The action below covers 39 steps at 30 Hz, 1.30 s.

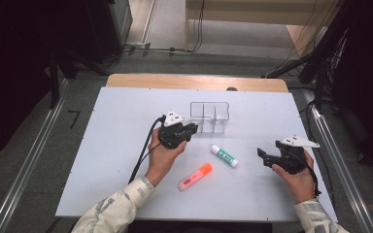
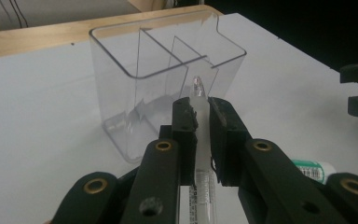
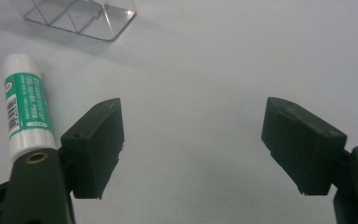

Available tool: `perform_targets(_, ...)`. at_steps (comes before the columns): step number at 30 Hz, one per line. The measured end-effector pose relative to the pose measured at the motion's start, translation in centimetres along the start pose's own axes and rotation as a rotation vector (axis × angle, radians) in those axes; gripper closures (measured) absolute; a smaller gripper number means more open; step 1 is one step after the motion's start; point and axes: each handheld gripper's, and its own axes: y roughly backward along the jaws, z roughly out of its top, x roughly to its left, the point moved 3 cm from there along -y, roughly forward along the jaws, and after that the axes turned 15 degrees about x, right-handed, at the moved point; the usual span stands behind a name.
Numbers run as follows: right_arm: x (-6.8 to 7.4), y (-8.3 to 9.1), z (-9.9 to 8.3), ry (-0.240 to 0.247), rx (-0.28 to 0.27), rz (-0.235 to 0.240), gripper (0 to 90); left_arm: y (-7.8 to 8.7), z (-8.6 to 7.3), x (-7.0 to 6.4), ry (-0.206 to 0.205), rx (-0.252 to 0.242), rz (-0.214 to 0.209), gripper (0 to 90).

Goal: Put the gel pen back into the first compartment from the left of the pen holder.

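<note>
Left fingers (image 2: pixel 200 116) pinch a clear pen (image 2: pixel 199 100) beside the organizer (image 2: pixel 121 93); right fingers (image 3: pixel 193 144) gape wide, empty

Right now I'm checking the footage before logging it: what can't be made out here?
- Clear pen, left gripper view: lower barrel cut off by the bottom edge, sides hidden by the left gripper.
- Glue stick, right gripper view: label print too small; lower end hidden behind the right gripper.
- Orange highlighter, high view: label too small.

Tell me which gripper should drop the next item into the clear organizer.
Left. The left gripper is shut on a clear pen right beside the clear organizer; the right gripper is open with nothing between its jaws, farther off.
</note>
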Motion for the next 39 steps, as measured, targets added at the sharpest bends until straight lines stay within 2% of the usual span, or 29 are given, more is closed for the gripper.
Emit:
perform_targets(9, 0.0, 0.1, 0.0, -0.002, -0.001, 0.001, 19.8, -0.1, 1.9, 0.4, 0.017, -0.033, -0.006, 81.5)
perform_targets(24, -0.1, 0.2, 0.0, 0.001, -0.009, 0.006, 19.8, -0.2, 4.5, 1.7, 0.042, -0.036, 0.015, 81.5)
perform_targets(32, -0.1, 0.3, 0.0, -0.001, -0.01, 0.006, 19.8, -0.7, 5.7, 2.3, 0.058, -0.032, 0.025, 81.5)
perform_targets(39, -0.1, 0.2, 0.0, -0.002, -0.008, 0.008, 19.8, -1.0, 6.5, 2.5, 0.055, -0.029, 0.036, 81.6)
